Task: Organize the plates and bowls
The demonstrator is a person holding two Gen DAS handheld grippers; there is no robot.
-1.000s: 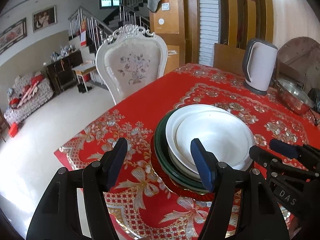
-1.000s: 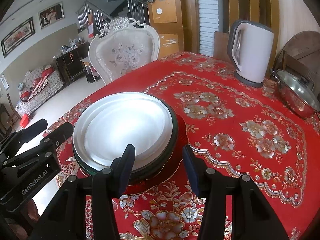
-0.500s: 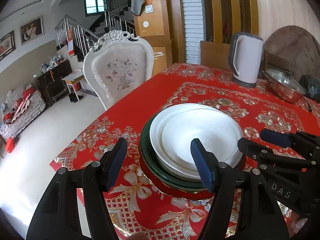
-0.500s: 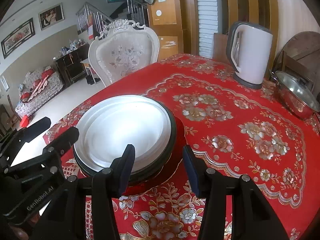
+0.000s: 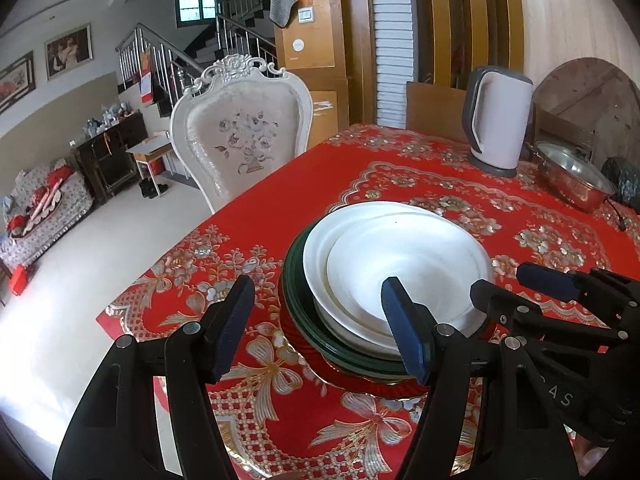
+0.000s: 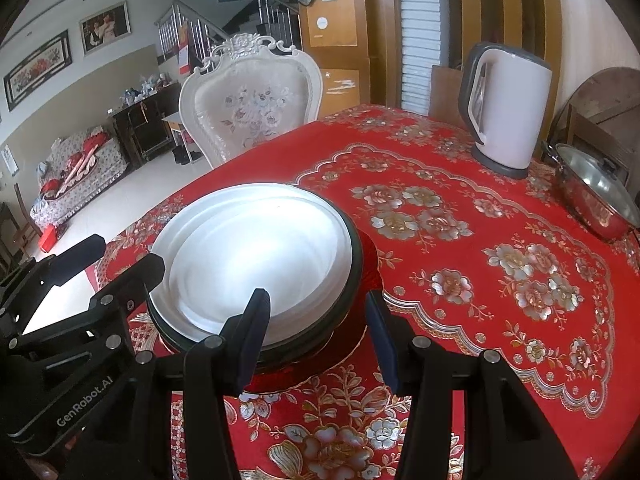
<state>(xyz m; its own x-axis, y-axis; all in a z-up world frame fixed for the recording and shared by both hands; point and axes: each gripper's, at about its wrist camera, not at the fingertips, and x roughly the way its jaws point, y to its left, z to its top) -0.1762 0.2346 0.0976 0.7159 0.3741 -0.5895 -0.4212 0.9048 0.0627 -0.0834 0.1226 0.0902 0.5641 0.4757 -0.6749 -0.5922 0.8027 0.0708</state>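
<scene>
Stack of white plates (image 5: 400,264) on a dark green plate (image 5: 298,304), on the red tablecloth (image 6: 460,208) near the table's edge. Left gripper (image 5: 320,328) and right gripper (image 6: 316,336): both spread wide, holding nothing, flanking the stack. Kettle (image 6: 508,108) and steel pot (image 6: 596,192) well apart behind.

Bare tablecloth (image 6: 460,280) lies right of the plate stack (image 6: 256,264); the kettle (image 6: 508,108) and steel pot (image 6: 596,192) obstruct the far edge.

The left gripper (image 5: 316,324) is matte black plastic, its two fingers tipped with dark blue pads (image 5: 404,332) and studded with round silver screw heads. The right gripper (image 6: 316,336) matches it: black angular arms, blue pads, silver rivets. White lettering reads "GenRobot.AI" on the left gripper's body in the right wrist view.
</scene>
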